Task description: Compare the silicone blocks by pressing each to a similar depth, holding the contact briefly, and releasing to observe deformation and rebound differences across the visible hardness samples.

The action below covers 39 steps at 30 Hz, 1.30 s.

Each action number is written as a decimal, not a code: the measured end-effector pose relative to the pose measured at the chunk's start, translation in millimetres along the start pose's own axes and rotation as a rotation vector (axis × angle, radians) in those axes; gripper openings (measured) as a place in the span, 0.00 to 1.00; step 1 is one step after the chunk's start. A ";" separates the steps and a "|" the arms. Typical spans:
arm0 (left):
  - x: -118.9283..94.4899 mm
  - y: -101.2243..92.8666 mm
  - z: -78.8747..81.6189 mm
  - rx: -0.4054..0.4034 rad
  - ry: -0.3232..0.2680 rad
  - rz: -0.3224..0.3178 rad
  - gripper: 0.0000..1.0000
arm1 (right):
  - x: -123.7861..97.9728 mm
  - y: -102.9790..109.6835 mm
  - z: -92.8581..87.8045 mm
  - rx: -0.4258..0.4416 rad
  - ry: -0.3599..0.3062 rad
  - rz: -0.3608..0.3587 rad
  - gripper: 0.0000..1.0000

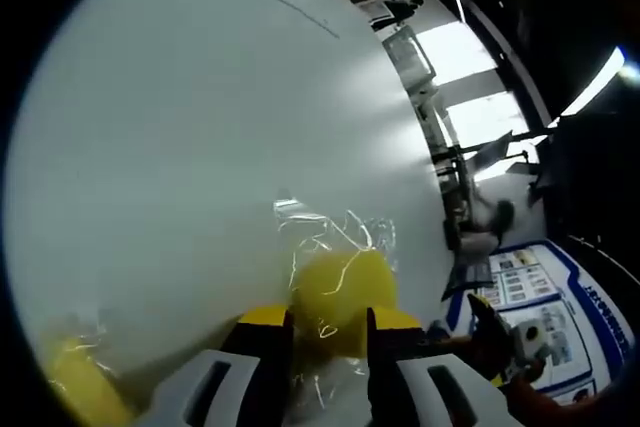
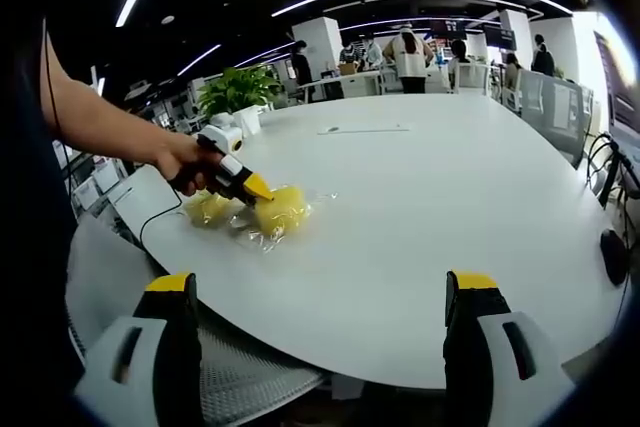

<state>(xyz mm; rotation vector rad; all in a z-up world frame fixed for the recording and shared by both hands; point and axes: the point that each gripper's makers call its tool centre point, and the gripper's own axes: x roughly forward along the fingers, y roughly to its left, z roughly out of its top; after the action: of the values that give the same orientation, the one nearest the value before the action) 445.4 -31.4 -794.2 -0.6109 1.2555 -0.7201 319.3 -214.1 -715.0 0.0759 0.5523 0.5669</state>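
Your left hand-held gripper (image 1: 329, 332) sits nearest the lens, its yellow-tipped jaws set on either side of a soft yellow silicone block in a clear plastic wrapper (image 1: 340, 292), apparently closed against its sides. From the right gripper view, your hand (image 2: 188, 165) drives that same tool (image 2: 252, 187) down onto the block (image 2: 280, 212) on the white oval counter (image 2: 420, 207). A second yellow wrapped block (image 2: 207, 208) lies just beside the first, touching or nearly so; I cannot tell which. It also shows at the lower left edge of the left gripper view (image 1: 85, 387).

Your right hand-held gripper (image 2: 320, 312) is released, jaws wide apart, held off the counter edge and well apart from both samples.

Assessment: one press is in hand, likely at the hold stage. The release, the rebound check and the neighbouring block appear outstanding. No lasting dent is visible on either sample.
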 end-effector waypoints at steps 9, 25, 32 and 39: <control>1.3 -6.8 -4.6 0.019 0.041 0.036 0.13 | -1.0 -4.0 -2.0 0.002 0.007 -0.006 0.96; -6.3 -20.7 -6.6 0.089 -0.057 0.009 0.01 | 0.6 -0.5 1.8 -0.005 0.013 -0.002 0.96; -27.1 -29.5 3.2 0.164 -0.167 -0.016 0.00 | -0.6 10.5 6.0 -0.028 0.005 0.009 0.96; -60.3 -52.0 30.7 0.271 -0.339 -0.081 0.00 | -0.2 9.7 5.6 -0.011 0.005 0.012 0.96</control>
<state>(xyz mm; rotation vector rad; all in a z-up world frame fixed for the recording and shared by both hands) 458.6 -17.5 -711.0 -0.5362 0.8084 -0.8007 317.2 -205.5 -708.0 0.0671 0.5542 0.5814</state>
